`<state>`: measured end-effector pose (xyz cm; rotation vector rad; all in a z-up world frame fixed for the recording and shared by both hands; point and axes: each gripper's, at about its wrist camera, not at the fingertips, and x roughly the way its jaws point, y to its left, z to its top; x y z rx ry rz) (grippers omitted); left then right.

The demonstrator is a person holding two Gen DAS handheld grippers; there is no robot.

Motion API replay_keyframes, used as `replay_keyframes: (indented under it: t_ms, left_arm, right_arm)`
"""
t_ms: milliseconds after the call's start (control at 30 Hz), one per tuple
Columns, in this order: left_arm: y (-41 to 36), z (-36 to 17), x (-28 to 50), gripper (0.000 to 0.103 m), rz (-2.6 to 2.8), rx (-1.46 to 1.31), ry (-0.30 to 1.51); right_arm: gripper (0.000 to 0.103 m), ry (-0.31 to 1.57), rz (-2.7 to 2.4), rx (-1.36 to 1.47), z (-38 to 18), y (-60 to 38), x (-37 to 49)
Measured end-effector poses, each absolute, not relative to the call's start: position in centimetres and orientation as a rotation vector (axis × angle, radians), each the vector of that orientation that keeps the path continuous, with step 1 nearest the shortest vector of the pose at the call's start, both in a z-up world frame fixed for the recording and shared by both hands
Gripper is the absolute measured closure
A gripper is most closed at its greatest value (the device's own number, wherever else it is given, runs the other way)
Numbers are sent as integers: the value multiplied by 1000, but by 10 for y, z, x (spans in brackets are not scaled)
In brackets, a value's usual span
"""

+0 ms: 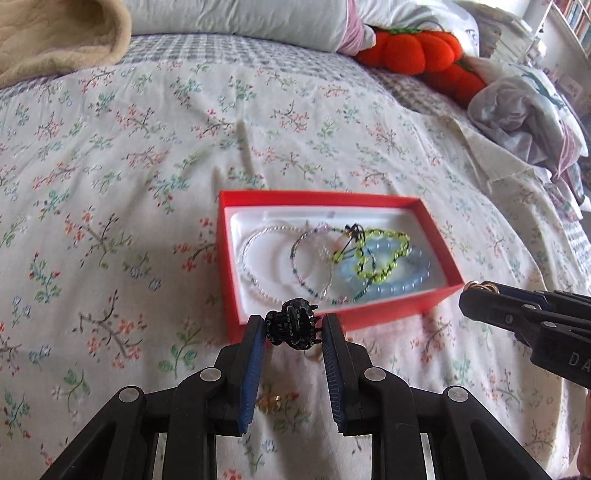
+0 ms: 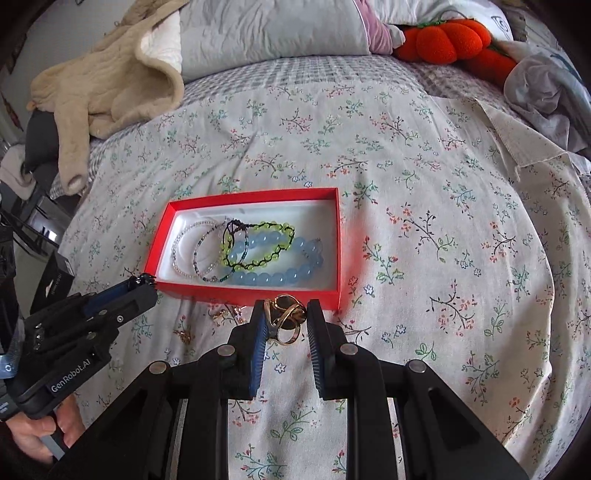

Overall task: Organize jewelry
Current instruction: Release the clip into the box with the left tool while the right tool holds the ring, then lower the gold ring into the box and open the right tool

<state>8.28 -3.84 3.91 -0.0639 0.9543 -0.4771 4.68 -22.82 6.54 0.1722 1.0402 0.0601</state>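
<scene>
A red box (image 1: pixel 432 221) (image 2: pixel 338 251) with a white liner lies on the floral bedspread. It holds a clear bead bracelet (image 1: pixel 255 266), a yellow-green bracelet (image 1: pixel 384 254) (image 2: pixel 258 243) and a blue bead bracelet (image 1: pixel 402 284) (image 2: pixel 273 277). My left gripper (image 1: pixel 294 328) is shut on a small black hair claw clip (image 1: pixel 291 326) just before the box's near wall; it also shows in the right wrist view (image 2: pixel 142 282). My right gripper (image 2: pixel 285 317) is shut on a gold ring piece (image 2: pixel 286 319) at the box's near edge; it also shows in the left wrist view (image 1: pixel 476 291).
Small gold pieces (image 2: pixel 225 314) (image 1: pixel 269 402) lie on the bedspread in front of the box. A beige blanket (image 2: pixel 110 81), grey pillows (image 2: pixel 266 29), an orange plush (image 2: pixel 450 37) and crumpled clothes (image 1: pixel 517 110) sit at the far side.
</scene>
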Motion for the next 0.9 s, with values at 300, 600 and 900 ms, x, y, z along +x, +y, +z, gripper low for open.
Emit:
replay_keyframes:
  t_ms: [300,600,900]
  left_arm:
    - [-52,28,100,78,-419,-43,934]
    - [-59,28,102,77,-416,-31,922]
    - [-58,39,90,69,-424,-13,916]
  right_arm:
    - [81,1019,51,171,62,-233,56]
    - [81,1017,43,165,59,-240,60]
    - [81,1010,29,183,60,-247,69]
